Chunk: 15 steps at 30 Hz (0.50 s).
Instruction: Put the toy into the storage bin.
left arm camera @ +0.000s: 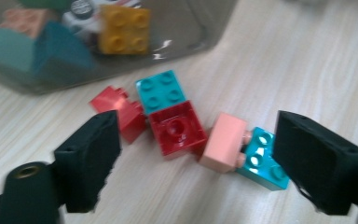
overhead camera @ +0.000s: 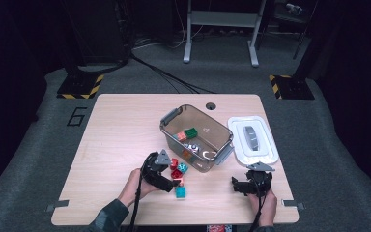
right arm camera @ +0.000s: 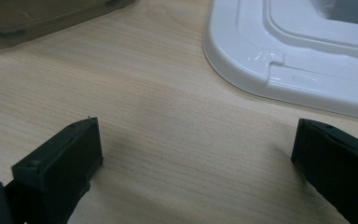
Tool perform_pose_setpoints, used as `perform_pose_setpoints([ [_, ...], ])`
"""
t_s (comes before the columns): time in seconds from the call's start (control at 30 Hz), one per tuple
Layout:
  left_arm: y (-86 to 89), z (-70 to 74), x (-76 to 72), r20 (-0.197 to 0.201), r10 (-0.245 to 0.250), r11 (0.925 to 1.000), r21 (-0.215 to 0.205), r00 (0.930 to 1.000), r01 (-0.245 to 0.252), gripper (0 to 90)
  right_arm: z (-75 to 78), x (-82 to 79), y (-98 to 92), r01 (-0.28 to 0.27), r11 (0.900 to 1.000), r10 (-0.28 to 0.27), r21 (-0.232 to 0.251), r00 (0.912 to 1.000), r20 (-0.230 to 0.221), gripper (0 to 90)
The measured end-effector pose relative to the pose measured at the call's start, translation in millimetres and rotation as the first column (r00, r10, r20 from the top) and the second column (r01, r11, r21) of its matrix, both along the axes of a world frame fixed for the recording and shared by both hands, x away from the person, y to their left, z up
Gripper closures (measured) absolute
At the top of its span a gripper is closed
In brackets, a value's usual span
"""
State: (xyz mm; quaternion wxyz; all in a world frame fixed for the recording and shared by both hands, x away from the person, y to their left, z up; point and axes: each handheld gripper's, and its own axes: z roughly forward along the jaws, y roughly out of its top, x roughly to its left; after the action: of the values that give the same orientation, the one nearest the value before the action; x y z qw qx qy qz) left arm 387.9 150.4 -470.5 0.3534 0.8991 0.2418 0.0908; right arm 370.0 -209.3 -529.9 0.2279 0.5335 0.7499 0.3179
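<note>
The left gripper point(left arm camera: 196, 158), jaws apart and gripping nothing, straddles a row of small plastic bricks on the wooden table point(left arm camera: 307, 60), the dark red square brick point(left arm camera: 177, 128) lying just ahead, between them.

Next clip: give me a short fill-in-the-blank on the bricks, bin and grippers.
1. The left gripper has its jaws open around loose bricks lying on the ____.
2. The yellow brick lies inside the ____.
3. The white lid lies on the table, ____ the bin.
4. Between the right gripper jaws there is only bare ____.

Missing words: table; bin; beside; table
</note>
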Motion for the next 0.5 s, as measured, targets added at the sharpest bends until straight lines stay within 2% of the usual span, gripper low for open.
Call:
perform_pose_setpoints([
  [0.03,-2.3,-1.1,-1.6,0.008,-0.005,1.0,0.007,1.0,0.005,16.9,0.0,0.0,0.0,0.0,1.0,0.0,0.0,1.0,0.0,1.1],
  [0.07,-6.1,-3.5,-4.3,0.026,-0.029,0.9994,0.019,0.9992,0.029,28.3,0.0,0.0,0.0,0.0,1.0,0.0,0.0,1.0,0.0,1.1],
  [0.17,-9.3,-5.5,-5.5,0.024,-0.07,0.9973,0.025,0.9973,0.069,35.7,0.0,0.0,0.0,0.0,1.0,0.0,0.0,1.0,0.0,1.1],
  [0.27,-12.2,-6.9,-6.5,0.025,-0.082,0.9961,0.033,0.9963,0.081,43.4,0.0,0.0,0.0,0.0,1.0,0.0,0.0,1.0,0.0,1.1],
  [0.3,-13.6,-7.5,-6.8,0.021,-0.09,0.9955,0.032,0.9957,0.089,43.4,0.0,0.0,0.0,0.0,1.0,0.0,0.0,1.0,0.0,1.1],
  [0.37,-16.4,-8.3,-7.1,0.023,-0.101,0.9941,0.041,0.9946,0.101,50.1,0.0,0.0,0.0,0.0,1.0,0.0,0.0,1.0,0.0,1.1],
  [0.5,-20.5,-9.7,-7.1,0.017,-0.126,0.9909,0.05,0.9919,0.125,54.2,0.0,0.0,0.0,0.0,1.0,0.0,0.0,1.0,0.0,1.1],
])
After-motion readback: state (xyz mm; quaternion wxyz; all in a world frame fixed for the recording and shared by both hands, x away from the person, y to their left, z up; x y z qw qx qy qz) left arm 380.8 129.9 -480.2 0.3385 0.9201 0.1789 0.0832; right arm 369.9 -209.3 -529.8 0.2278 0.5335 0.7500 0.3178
